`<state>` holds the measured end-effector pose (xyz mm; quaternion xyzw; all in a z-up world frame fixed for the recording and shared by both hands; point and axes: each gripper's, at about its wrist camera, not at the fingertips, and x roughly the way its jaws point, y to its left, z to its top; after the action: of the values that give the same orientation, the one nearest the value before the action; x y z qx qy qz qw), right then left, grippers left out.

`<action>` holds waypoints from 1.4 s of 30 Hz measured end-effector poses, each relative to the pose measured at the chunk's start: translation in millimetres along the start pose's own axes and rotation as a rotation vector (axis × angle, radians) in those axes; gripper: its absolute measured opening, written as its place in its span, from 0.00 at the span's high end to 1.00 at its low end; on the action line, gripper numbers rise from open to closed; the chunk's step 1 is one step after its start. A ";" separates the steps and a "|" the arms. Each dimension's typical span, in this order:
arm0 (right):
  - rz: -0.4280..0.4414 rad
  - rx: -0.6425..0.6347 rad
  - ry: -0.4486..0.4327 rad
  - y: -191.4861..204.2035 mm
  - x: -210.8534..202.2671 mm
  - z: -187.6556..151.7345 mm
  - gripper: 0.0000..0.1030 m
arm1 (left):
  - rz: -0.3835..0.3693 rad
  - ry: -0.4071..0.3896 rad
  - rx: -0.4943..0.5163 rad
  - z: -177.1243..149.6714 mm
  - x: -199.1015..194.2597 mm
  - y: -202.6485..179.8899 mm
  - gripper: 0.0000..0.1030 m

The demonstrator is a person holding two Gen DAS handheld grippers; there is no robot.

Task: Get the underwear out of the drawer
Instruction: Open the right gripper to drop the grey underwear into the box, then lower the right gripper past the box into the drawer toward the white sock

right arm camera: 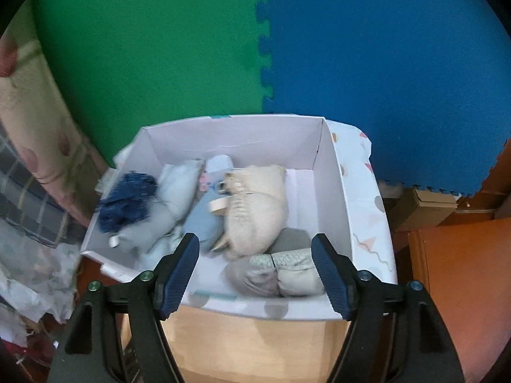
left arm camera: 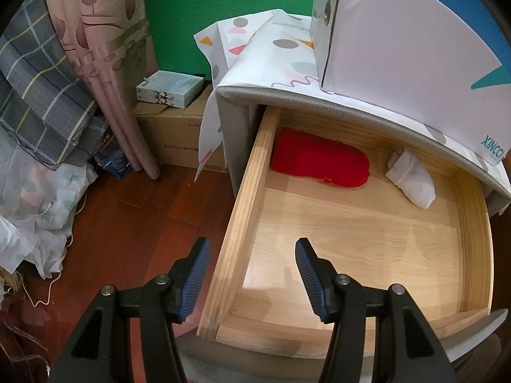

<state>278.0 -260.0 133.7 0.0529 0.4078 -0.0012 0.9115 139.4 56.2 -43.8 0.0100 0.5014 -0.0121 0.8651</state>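
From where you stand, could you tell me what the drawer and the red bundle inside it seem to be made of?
Drawer: pale wood, probably pine, smooth and matte; grain streaks show on its floor and layered edges at the front corner.
Red bundle: soft fabric, possibly knit or fleece; it has a rounded, slumped, non-reflective shape.

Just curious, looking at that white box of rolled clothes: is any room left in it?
Little. The white box shows bare floor along its right wall, beside the cream roll; the left side and front are crowded. The drawer floor lies bare in front of the red garment.

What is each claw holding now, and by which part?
Nothing. The left claw stands open over the drawer; the right claw stands open above the white box.
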 end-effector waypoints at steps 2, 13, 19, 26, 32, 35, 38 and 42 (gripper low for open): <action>0.016 0.005 -0.023 -1.1 -14.5 -15.6 0.32 | -0.001 -0.001 -0.001 0.0 -0.6 0.8 0.45; 0.035 -0.016 0.060 -1.7 16.8 -131.1 0.32 | -0.003 -0.026 -0.028 -0.9 -7.0 7.5 0.45; 0.017 -0.014 0.116 -1.3 72.5 -153.4 0.33 | -0.012 -0.023 -0.039 -1.2 -6.6 11.0 0.45; -0.053 -0.061 0.168 10.9 118.4 -154.1 0.31 | -0.026 -0.025 -0.041 -1.1 -7.7 12.2 0.45; -0.070 -0.064 0.220 11.5 144.7 -149.4 0.25 | -0.046 -0.023 -0.059 -0.8 -7.4 15.2 0.45; -0.102 -0.067 0.223 12.1 154.8 -148.1 0.22 | -0.050 -0.024 -0.056 -0.8 -7.7 14.8 0.45; -0.108 -0.069 0.248 13.1 164.3 -146.0 0.22 | -0.054 -0.023 -0.059 -0.9 -7.6 16.0 0.45; -0.108 -0.075 0.256 13.7 171.7 -139.7 0.18 | -0.063 -0.021 -0.069 -1.1 -7.6 17.3 0.45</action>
<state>289.4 -225.7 -85.1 -0.0032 0.5229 -0.0283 0.8519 135.1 73.6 -37.7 -0.0360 0.4924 -0.0223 0.8693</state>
